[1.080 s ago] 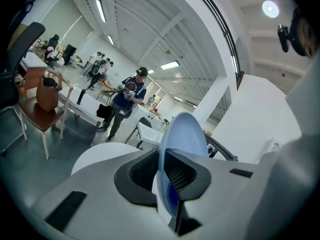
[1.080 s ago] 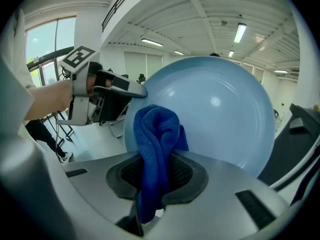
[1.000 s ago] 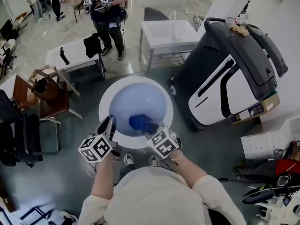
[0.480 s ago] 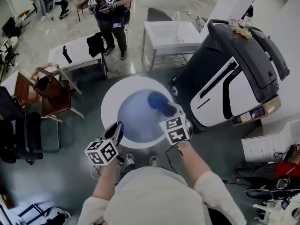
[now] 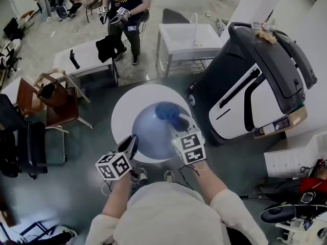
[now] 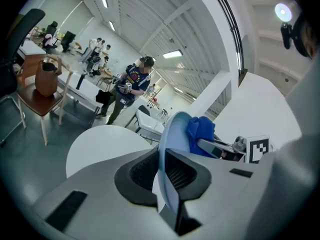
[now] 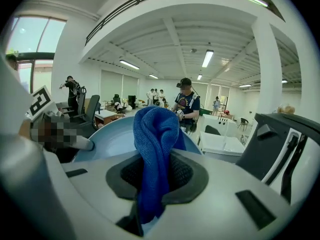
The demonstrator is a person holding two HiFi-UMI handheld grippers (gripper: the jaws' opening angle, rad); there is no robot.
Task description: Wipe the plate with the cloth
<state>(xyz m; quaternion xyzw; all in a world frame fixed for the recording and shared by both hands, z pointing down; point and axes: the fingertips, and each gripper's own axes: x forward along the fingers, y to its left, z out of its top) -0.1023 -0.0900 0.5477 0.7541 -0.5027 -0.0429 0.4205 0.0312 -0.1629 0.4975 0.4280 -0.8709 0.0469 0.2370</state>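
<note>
A light blue plate (image 5: 150, 134) hangs tilted over a round white table (image 5: 122, 103). My left gripper (image 5: 130, 144) is shut on the plate's near left rim, and in the left gripper view the rim (image 6: 167, 149) runs edge-on between the jaws of that gripper (image 6: 167, 171). My right gripper (image 5: 180, 124) is shut on a dark blue cloth (image 5: 166, 111), which presses on the plate's far right part. In the right gripper view the cloth (image 7: 155, 134) stands bunched out of the gripper (image 7: 155, 176) against the plate's face (image 7: 107, 136).
A big dark grey and white machine (image 5: 255, 80) stands close on the right. Behind the table are a white sink stand (image 5: 186, 37), a low white table (image 5: 84, 57) and a standing person (image 5: 125, 9) with grippers. Chairs (image 5: 56, 106) crowd the left.
The right gripper carried the cloth from the plate's near part across to its far right part. The left gripper and the plate shifted slightly toward me.
</note>
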